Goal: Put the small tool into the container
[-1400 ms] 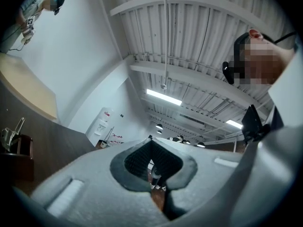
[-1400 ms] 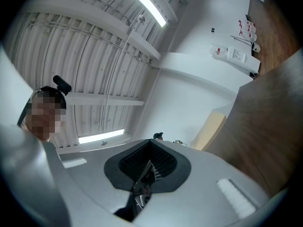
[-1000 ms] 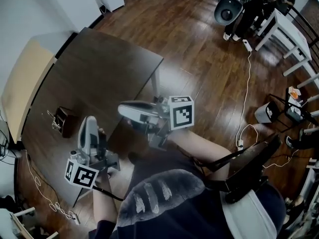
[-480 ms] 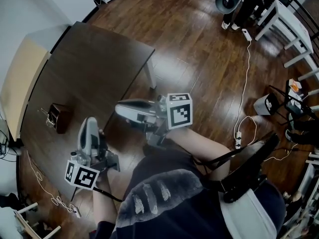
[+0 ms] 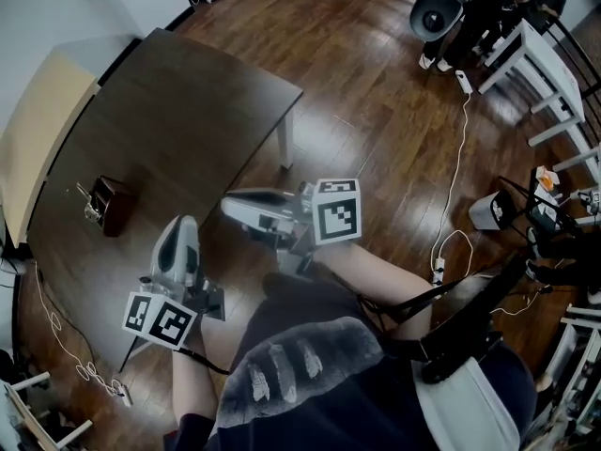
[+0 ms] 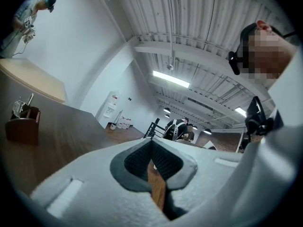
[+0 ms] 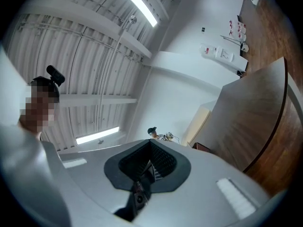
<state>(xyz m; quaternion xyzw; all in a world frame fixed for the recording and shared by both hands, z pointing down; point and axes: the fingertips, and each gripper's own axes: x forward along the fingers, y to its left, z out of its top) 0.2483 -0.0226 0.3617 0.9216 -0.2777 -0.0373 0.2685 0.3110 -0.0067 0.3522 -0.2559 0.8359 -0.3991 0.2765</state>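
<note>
A small brown container [image 5: 107,206] stands on the dark table [image 5: 188,111] near its left side, with metal tools [image 5: 86,204] sticking out of it. The left gripper view shows the same container [image 6: 21,126] far off to the left. My left gripper [image 5: 185,225] is shut and empty, over the table's near edge, to the right of the container and apart from it. Its closed fingertips [image 6: 152,144] hold nothing. My right gripper [image 5: 229,203] is off the table's corner, above my lap, shut and empty in the right gripper view [image 7: 150,144].
A light wooden panel [image 5: 38,130] borders the table's far left. The white table leg [image 5: 286,145] stands on the wood floor. A cable and power strip [image 5: 438,271] lie on the floor at the right. White tables [image 5: 540,54] and people [image 5: 470,7] are far away.
Both grippers have sunk a little, the left one drifting toward me along the table's near edge. Both stay shut. The container has not moved.
</note>
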